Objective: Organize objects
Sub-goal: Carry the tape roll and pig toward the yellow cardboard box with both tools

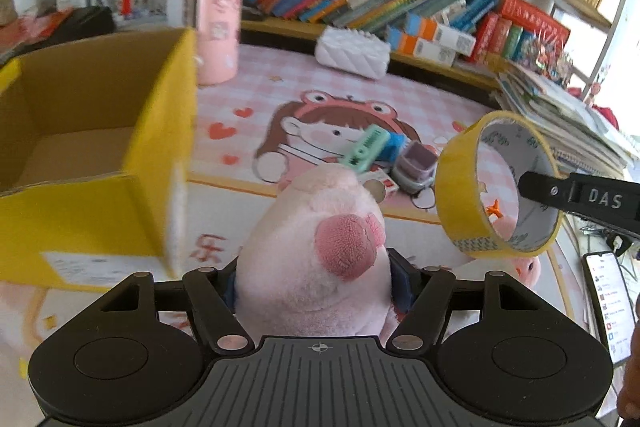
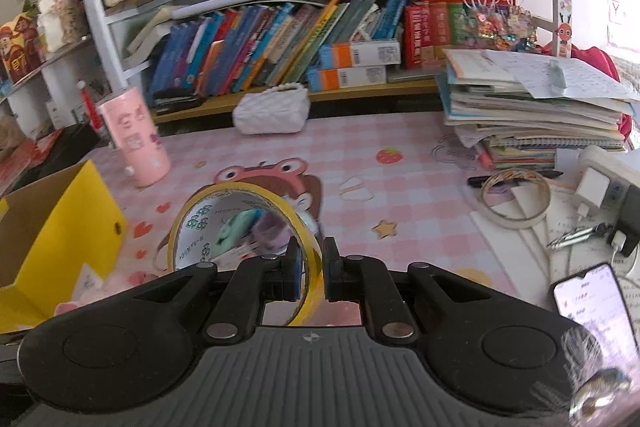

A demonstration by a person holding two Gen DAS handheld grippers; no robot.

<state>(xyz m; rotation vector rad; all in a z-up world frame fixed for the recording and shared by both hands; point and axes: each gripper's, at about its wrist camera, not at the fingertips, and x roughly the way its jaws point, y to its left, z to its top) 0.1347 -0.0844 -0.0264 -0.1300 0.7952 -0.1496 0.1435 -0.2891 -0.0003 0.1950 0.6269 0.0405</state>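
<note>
The pink plush toy (image 1: 312, 259) is sitting clamped between the fingers of the left hand-held gripper (image 1: 316, 283), held above the table's (image 1: 420, 99) near edge, just right of the open yellow cardboard box (image 1: 92, 155). The right hand-held gripper (image 2: 312, 267) is pinching the wall of the yellow tape roll (image 2: 244, 223), one finger inside the ring and one outside, the roll standing on edge above the table's middle. Only the left view is showing the small items behind the plush: a green stapler (image 1: 366, 147) and a purple container (image 1: 418, 161). Only the right view is showing a second, pale tape ring (image 2: 516, 199), a phone (image 2: 592, 303) and a stack of notebooks (image 2: 532, 107) along the table's right edge. A pink tumbler (image 2: 134, 135) is standing near the far left corner.
</note>
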